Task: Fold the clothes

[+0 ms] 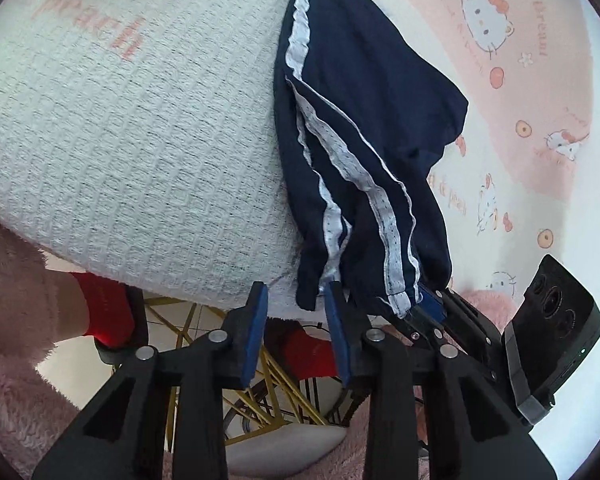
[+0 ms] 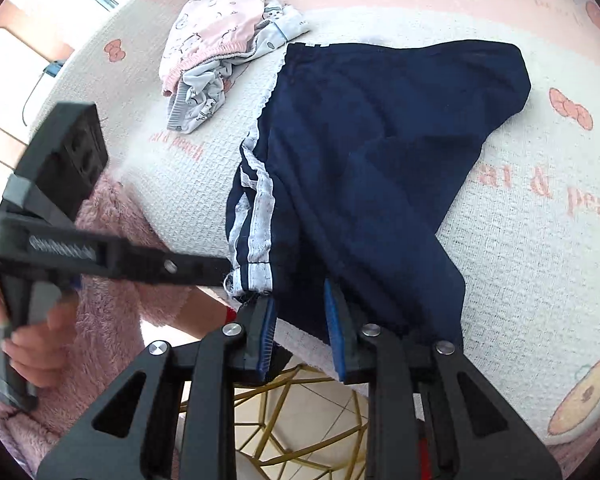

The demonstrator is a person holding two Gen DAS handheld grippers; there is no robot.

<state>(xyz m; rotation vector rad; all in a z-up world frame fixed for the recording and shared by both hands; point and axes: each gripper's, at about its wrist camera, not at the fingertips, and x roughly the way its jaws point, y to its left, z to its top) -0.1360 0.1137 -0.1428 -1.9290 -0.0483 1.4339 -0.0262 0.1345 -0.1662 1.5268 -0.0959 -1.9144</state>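
Navy shorts (image 2: 364,152) hem between both down-tilted claws.

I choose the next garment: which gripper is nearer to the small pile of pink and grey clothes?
Left. The left gripper is at the shorts' striped edge, on the side toward the pile; the right gripper is further along the hem.
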